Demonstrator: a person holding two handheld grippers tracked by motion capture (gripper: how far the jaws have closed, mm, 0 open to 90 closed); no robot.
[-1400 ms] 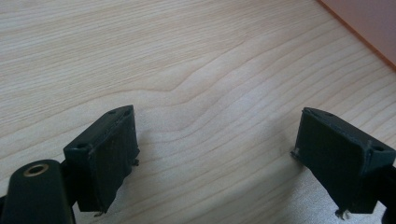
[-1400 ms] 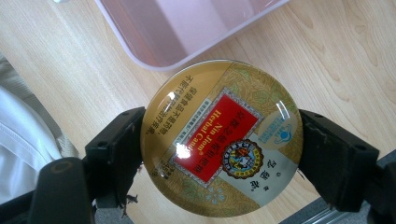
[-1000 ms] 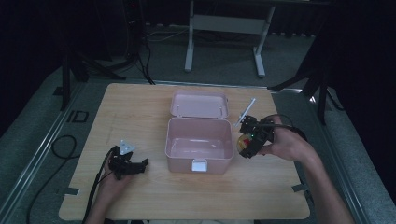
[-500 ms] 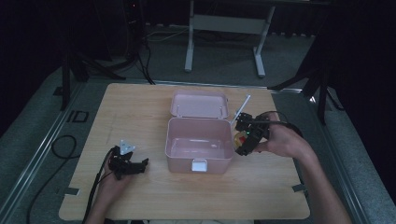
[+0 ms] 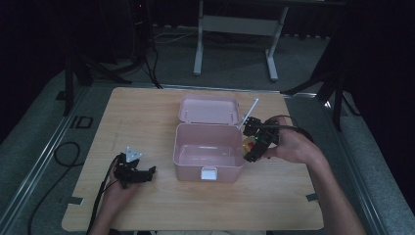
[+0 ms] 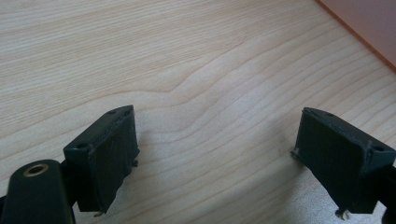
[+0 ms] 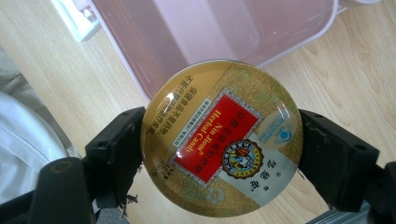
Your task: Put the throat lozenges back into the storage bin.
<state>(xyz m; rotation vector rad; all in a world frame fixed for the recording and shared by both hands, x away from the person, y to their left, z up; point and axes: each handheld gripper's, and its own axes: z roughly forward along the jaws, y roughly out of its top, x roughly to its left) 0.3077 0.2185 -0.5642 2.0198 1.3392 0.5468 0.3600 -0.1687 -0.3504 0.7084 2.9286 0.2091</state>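
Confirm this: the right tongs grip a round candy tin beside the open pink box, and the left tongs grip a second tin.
Not quite. The left tongs are open over bare table, as the left gripper view shows. The right tongs do grip the round candy tin beside the open pink box.

A light wooden table [image 5: 147,117] is set at the centre of the frame on a grey floor [image 5: 235,63], while a white-legged stand [image 5: 235,24] is seen at the upper centre, dark tripods [image 5: 78,73] are placed at both sides, and the room behind is left unlit.
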